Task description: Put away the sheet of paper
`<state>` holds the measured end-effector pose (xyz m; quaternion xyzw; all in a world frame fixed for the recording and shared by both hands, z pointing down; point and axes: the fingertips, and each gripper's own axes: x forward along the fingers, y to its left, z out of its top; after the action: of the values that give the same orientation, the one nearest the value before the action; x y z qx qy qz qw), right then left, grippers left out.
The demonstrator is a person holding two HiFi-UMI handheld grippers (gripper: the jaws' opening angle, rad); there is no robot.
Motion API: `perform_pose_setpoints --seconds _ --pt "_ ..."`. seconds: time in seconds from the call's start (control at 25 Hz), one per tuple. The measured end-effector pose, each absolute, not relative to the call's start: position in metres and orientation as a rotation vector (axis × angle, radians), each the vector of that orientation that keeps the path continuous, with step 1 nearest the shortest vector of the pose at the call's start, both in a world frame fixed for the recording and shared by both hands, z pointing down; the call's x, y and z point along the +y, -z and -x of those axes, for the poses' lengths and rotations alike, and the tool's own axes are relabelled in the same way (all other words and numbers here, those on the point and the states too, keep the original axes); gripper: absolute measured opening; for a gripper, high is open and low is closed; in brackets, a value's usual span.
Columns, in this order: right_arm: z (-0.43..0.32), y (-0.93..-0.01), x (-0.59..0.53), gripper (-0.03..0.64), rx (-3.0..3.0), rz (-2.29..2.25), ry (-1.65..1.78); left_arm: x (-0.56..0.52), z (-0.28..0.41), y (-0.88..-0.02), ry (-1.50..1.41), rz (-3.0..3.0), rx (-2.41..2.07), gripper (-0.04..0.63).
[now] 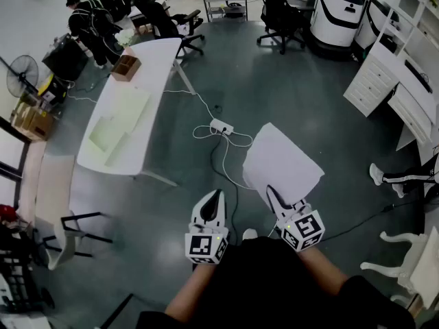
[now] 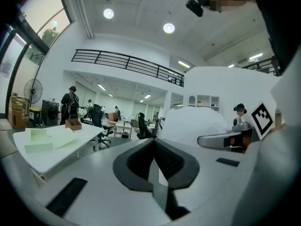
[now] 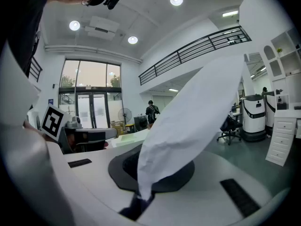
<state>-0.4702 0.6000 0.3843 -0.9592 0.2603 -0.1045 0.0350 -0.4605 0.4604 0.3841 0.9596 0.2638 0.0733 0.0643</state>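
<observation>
We hold the sheet of paper [image 1: 281, 163] in the right gripper [image 1: 273, 196]: its jaws are clamped together on one crumpled corner. The rest of the sheet fans out ahead of the jaws and curves upward, hanging in the air above the grey floor [image 1: 274, 94]. The left gripper [image 1: 215, 201] sits just beside it on the left, jaws closed together with nothing between them, and it does not touch the sheet. Both grippers point forward, roughly level.

On the floor past the sheet's left edge lies a white power strip [image 1: 221, 126] with looped cables. Further off to the left stands a long white table [image 1: 161, 53]. A small brown box [image 1: 126, 67] sits near its far end, and we cannot tell what is in it. Pale green sheets [image 1: 113, 125] lie flat on the table, nearer to us. Left of the table, cardboard boxes [image 1: 31, 118] stand by a floor fan [image 1: 22, 75]; their contents are hidden from us. At the right stands a white chest of drawers [image 1: 370, 81]
</observation>
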Motion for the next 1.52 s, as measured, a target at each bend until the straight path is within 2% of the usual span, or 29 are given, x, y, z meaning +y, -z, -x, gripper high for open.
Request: perform_pose_setpoints --seconds 0.4,0.72,1.08,1.52 --pt "0.475 -0.401 0.620 -0.002 0.712 2.897 0.369 0.470 0.471 -0.397 -0.299 -2.902 0.808 0.003" --pt "0.446 -0.419 0.624 -0.002 0.692 2.908 0.432 0.479 0.430 -0.411 -0.341 -2.882 0.836 0.003" --pt "0.351 -0.432 0.623 -0.002 0.683 2.924 0.498 0.484 0.325 -0.432 -0.368 -2.846 0.878 0.003" --pt "0.154 -0.411 0.610 -0.002 0.621 2.957 0.545 0.447 0.134 -0.435 -0.420 -2.784 0.861 0.003"
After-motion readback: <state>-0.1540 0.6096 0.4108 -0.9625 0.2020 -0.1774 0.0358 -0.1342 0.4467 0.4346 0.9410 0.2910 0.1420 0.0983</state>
